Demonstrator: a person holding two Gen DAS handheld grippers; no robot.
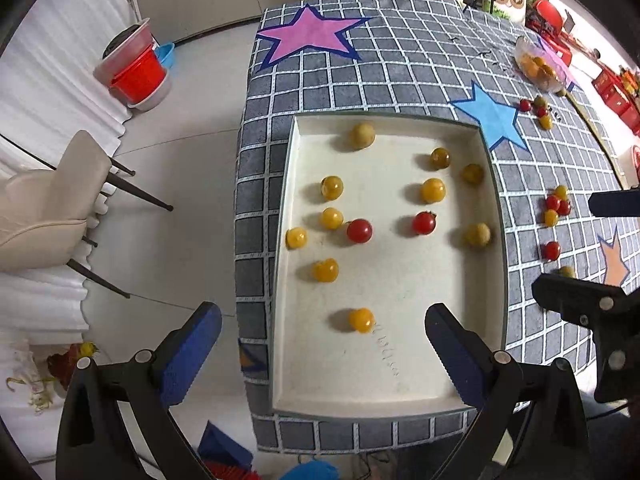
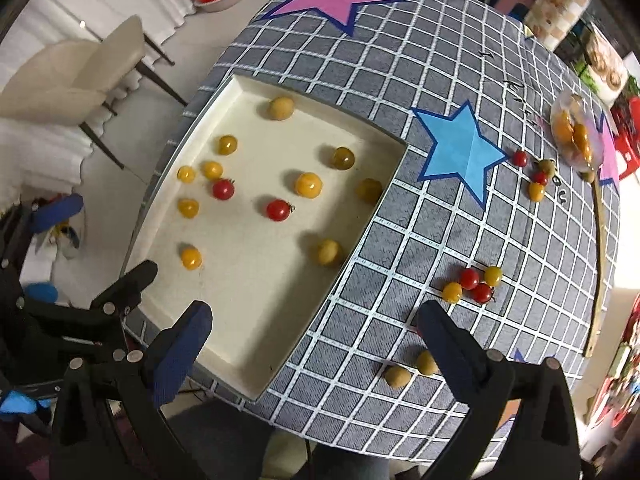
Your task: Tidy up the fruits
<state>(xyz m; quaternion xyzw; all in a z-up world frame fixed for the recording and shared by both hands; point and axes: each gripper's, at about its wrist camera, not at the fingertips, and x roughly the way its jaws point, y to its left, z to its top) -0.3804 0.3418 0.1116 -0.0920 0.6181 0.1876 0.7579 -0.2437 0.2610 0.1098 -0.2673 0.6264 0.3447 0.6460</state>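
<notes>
Setting: sitting on a table under a grey checked cloth with paper stars, pale floor and a cream chair showing beyond the edge.
Tray: lying at the table's near end, cream, shallow, rectangular; serving, by judgement, as the collecting place.
Plastic bag: lying at the far right of the cloth, holding several orange fruits not yet taken out.
Left gripper: hanging over the near end of the tray, jaws spread wide, gripping nothing; a yellow fruit resting on the tray floor between the fingers, untouched.
Right gripper: hanging over the tray's right wall and the cloth beside it, jaws likewise released and carrying nothing.
Fruits in tray: lying scattered and unsorted, about a dozen, mostly yellow and olive, including two red ones near the middle.
Cluster on cloth: waiting just right of the tray, two red and two yellow, touching each other.
Far cluster: waiting near the bag, beside the blue star, about four pieces.
Olive pair: sitting nearest the right gripper's right finger, still on the cloth.
Progress: standing, by judgement, somewhat past halfway; more fruit resting in the tray than outside it.
Remaining: gathering the loose clusters, the olive pair and the bag's contents.
</notes>
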